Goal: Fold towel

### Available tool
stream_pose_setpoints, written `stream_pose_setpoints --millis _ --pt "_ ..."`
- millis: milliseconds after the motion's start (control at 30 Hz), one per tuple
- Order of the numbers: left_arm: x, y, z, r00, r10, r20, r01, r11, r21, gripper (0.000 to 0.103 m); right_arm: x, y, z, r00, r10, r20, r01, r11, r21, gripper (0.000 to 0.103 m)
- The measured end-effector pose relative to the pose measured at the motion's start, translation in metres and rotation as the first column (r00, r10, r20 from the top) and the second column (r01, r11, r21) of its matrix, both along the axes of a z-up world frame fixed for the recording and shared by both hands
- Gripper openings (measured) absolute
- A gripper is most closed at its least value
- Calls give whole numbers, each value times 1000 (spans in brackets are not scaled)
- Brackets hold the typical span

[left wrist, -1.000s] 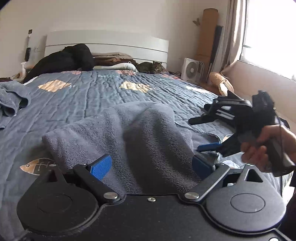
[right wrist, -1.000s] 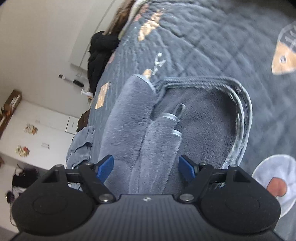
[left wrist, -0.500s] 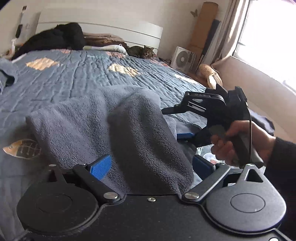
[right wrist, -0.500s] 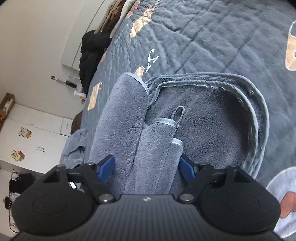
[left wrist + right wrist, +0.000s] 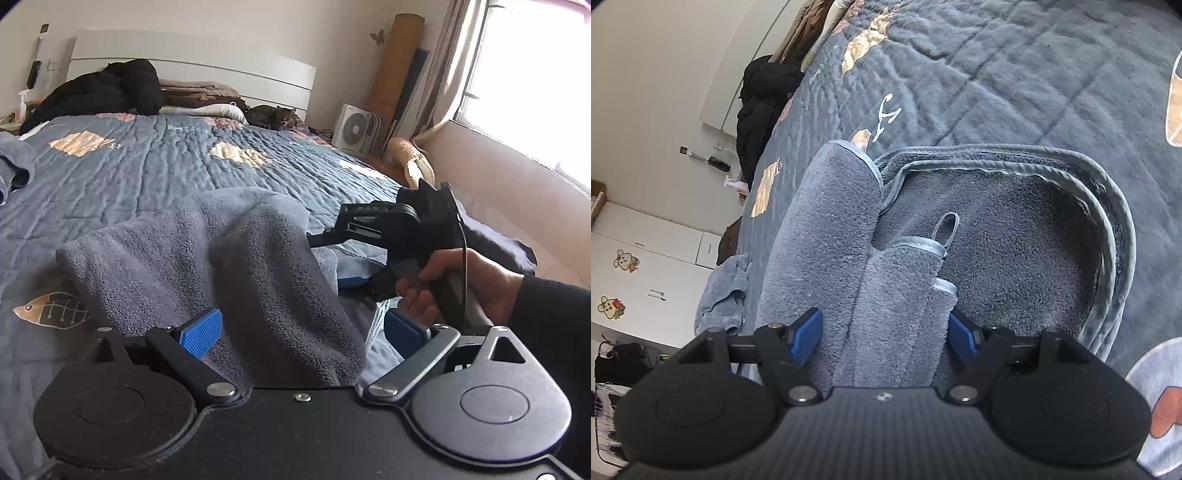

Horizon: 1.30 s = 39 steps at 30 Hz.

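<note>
A bedroom: a blue quilted bedspread [image 5: 155,173] covers the bed, a tabby cat [image 5: 273,117] lies near the white headboard [image 5: 207,70], and a small white fan [image 5: 355,130] stands by the window wall. The grey towel [image 5: 236,258] lies bunched on the bedspread's near part. My left gripper [image 5: 301,328] has its blue pads spread, towel folds draped between them. My right gripper [image 5: 884,334] likewise stands released around a raised fold of towel [image 5: 1015,258].

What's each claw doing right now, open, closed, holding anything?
Left claw: open, grey towel bunched between its fingers.
Right claw: open, towel folds between its fingers.
</note>
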State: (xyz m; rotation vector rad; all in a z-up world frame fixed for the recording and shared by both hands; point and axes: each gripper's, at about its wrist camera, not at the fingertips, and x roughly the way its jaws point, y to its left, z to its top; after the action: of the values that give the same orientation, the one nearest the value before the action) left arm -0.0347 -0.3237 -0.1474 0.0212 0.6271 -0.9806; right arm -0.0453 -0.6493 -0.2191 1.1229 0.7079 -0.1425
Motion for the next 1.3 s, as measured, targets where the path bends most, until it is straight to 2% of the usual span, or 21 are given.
stream_pose_setpoints --millis 33,67,100,167,267,467,700,833,933,1033,1133,1300 --pt "-1 -1 0 1000 -1 2 1 1000 2 94 1 0 0 1000 -1 -9 1 1000 -6 66" --pt "-1 -1 0 1000 -1 3 1 1000 2 94 3 0 0 1000 -3 -20 2 1000 -14 56" --pt "-1 -1 0 1000 -1 3 1 1000 0 94 5 1 0 1000 -4 -31 4 1000 -22 42" --pt "0 0 -1 1000 1 2 -1 1000 0 94 6 0 -1 999 -10 -52 9 1000 -26 24" --pt "2 -1 -3 1000 0 0 0 1000 10 94 3 3 4 999 -20 -36 18 999 -38 17" --pt "3 -3 -5 1000 -7 3 7 1000 22 94 -5 8 33 999 -45 20 47 992 -119 14" --pt "3 -4 -8 1000 -18 3 18 999 32 94 -33 -8 77 987 -96 126 118 976 -183 14" --pt "1 -7 -10 1000 -27 8 27 999 47 94 -54 -21 87 981 -132 146 162 963 -217 14" --pt "1 -9 -11 999 -36 9 35 998 57 94 -62 -32 72 983 -156 101 175 959 -223 14" --pt "1 -11 -13 999 -43 9 42 997 71 94 -54 -39 41 991 -136 -21 127 963 -236 17" --pt "2 -12 -16 999 -46 10 45 995 87 94 -55 -42 20 984 -139 -109 108 962 -251 18" --pt "4 -12 -16 999 -48 7 47 995 92 94 -72 -46 22 986 -154 -56 136 960 -244 18"
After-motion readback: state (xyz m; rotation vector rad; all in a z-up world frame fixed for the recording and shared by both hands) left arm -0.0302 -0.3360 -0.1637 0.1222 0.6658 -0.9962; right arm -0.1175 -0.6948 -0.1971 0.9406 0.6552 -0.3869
